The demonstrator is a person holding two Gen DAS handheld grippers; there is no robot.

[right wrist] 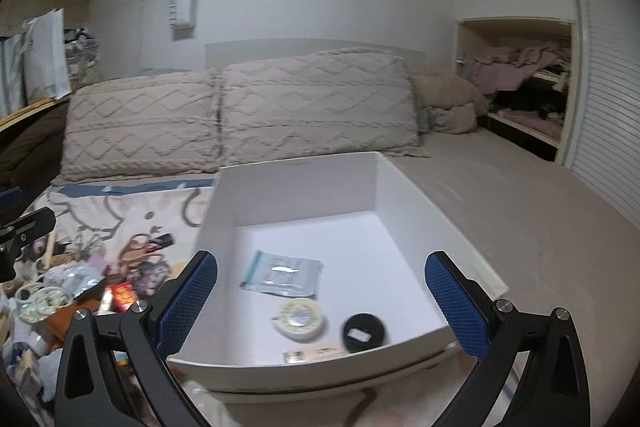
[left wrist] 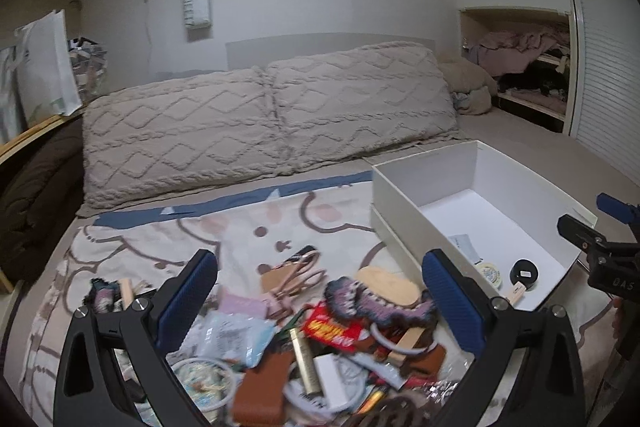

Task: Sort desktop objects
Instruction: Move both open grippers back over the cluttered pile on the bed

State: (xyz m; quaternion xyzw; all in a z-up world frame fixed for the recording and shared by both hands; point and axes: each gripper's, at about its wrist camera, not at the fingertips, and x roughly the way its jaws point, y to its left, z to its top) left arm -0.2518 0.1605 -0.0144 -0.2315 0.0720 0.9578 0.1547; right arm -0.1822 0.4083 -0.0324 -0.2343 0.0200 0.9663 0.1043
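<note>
While the left gripper [left wrist: 320, 291] hangs spread wide and empty over the heap of small objects [left wrist: 320, 351] on the cartoon blanket [left wrist: 248, 227], the right gripper [right wrist: 320, 291] waits just as wide above the white box [right wrist: 304, 183]. That box sits just beside the heap, probably so sorted things travel little. Inside lie a clear pouch [right wrist: 282, 273], a round tin [right wrist: 298, 317] and a black disc [right wrist: 363, 333].

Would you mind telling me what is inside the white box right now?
The white box holds a clear packet, a round cream tin, a black disc and a small label strip. Its near wall hides the floor closest to the camera.
</note>
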